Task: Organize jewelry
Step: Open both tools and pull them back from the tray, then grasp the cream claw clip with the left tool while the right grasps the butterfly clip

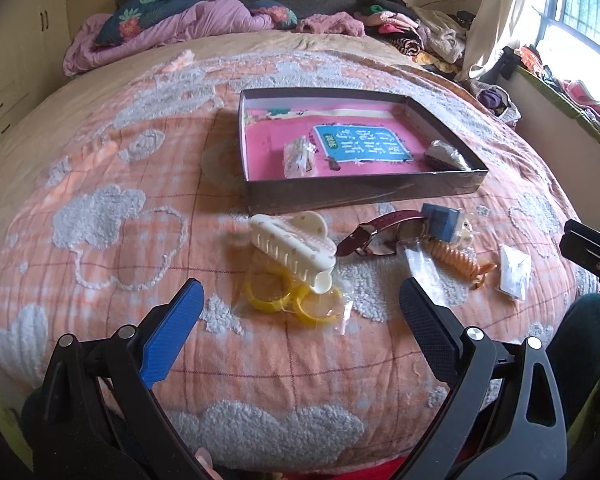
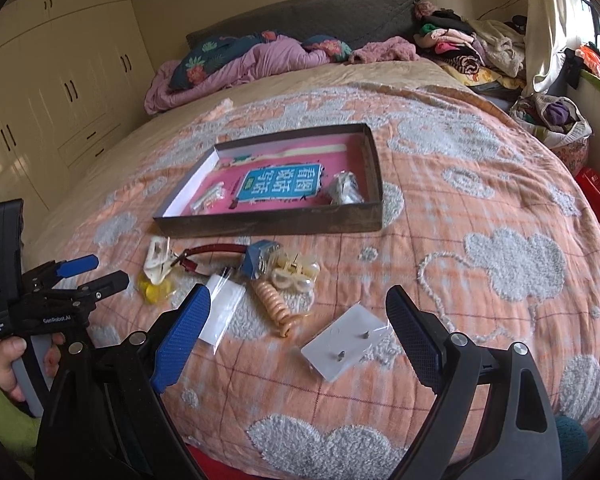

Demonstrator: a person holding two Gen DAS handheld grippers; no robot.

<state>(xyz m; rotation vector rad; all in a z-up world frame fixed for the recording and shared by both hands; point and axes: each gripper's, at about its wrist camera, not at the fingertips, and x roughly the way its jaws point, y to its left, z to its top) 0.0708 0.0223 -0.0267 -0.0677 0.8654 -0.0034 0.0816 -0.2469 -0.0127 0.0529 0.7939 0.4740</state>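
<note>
Two grippers over a bed with an orange quilt (image 2: pixel 460 208) bearing grey fleecy clouds.

Left gripper (image 1: pixel 300 312): jaws spread wide, nothing between them, hung above the near end of the pile. Seen from the right wrist view, a hand (image 2: pixel 8 364) grips its handle.

Right gripper (image 2: pixel 300 332): jaws likewise wide apart and empty, poised over a white earring card (image 2: pixel 346 342) in clear wrap, two small studs on it. Not touching it.

Shallow dark box (image 2: pixel 276 222), open, further up the quilt; pink lining with a blue printed panel. Inside: one small clear packet (image 1: pixel 298 156) toward its left, one silvery bundle (image 2: pixel 346 190) at its right end.

Loose items in a row on the quilt, just in front of the box:
- cream claw hair clip (image 1: pixel 292 246), lying partly on a clear bag of yellow rings (image 1: pixel 292 300);
- watch with a dark red strap (image 1: pixel 376 232), beside the clip;
- small blue box (image 1: pixel 440 218), against the watch;
- orange spiral hair tie (image 2: pixel 274 304), near the blue box;
- pale small clip (image 2: pixel 296 276), behind the hair tie;
- flat clear sachet (image 2: pixel 222 308), between the rings and the hair tie.
</note>
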